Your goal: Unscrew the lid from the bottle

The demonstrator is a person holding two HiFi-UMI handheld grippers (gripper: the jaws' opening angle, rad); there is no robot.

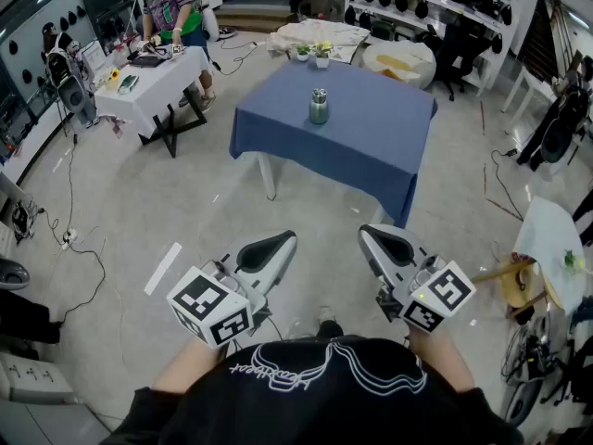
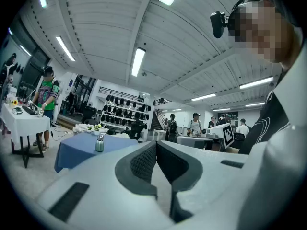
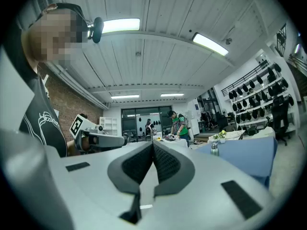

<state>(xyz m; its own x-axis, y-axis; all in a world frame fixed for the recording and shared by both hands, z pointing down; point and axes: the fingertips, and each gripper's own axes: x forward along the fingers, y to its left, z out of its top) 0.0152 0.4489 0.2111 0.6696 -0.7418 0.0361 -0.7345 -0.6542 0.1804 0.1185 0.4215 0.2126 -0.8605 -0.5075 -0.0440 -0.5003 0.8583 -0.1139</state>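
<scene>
Two grippers are held level, side by side, well apart from the blue table point(image 1: 371, 142). The left gripper point(image 1: 281, 240) is seen with jaws pressed together on nothing; the right gripper point(image 1: 370, 234) is likewise closed and empty. The bottle point(image 1: 319, 109) is set upright near the table's middle, with its lid point(image 1: 319, 92) on top, untouched by either.

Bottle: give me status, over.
Left gripper and right gripper shut, empty. Bottle upright on blue table, lid on, far ahead. Only bare floor between.
</scene>
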